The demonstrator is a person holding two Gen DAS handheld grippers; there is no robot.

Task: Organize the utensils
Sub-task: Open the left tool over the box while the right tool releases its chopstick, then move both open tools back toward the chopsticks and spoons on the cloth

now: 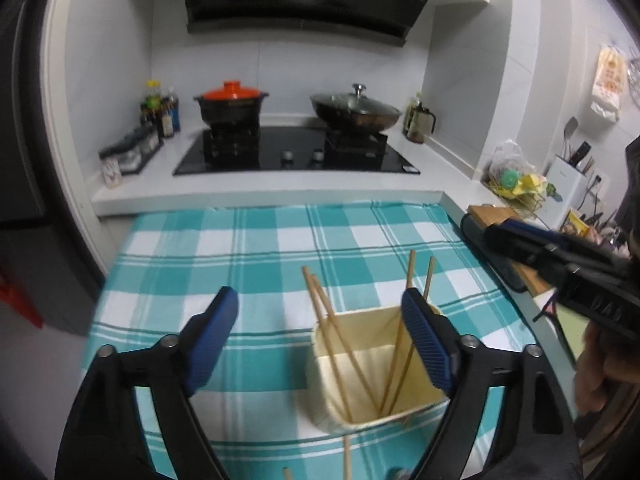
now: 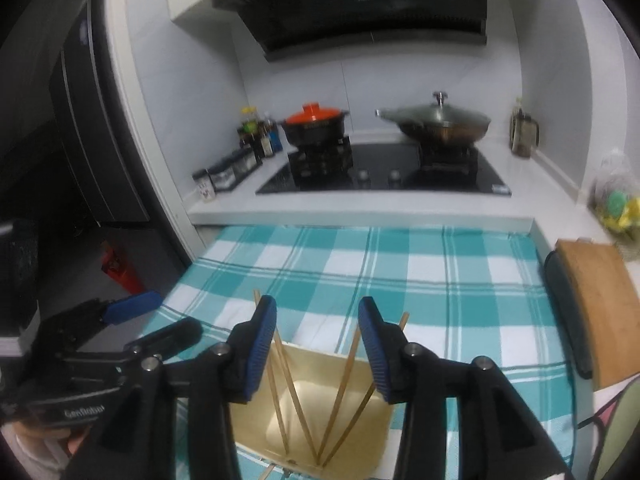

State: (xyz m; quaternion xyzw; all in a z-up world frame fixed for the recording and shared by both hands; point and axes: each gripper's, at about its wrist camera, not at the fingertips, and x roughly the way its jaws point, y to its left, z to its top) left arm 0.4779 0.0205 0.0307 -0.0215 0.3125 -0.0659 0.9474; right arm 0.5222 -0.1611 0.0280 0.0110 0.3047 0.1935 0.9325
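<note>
Four chopsticks [image 1: 362,360] stand in the cream box [image 1: 404,408] at lower centre; at least one more [image 1: 347,458] lies below it on the tablecloth [image 1: 256,248]. The left gripper [image 1: 320,320] gapes wide and empty. The right gripper [image 2: 318,336] is partly open, gripping nothing.

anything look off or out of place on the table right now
Yes. Four chopsticks stand in the cream holder, but more lie loose on the checked cloth by its near edge: one stick pokes out from under the holder and another's tip shows beside it. Nothing looks spilled or broken.
</note>
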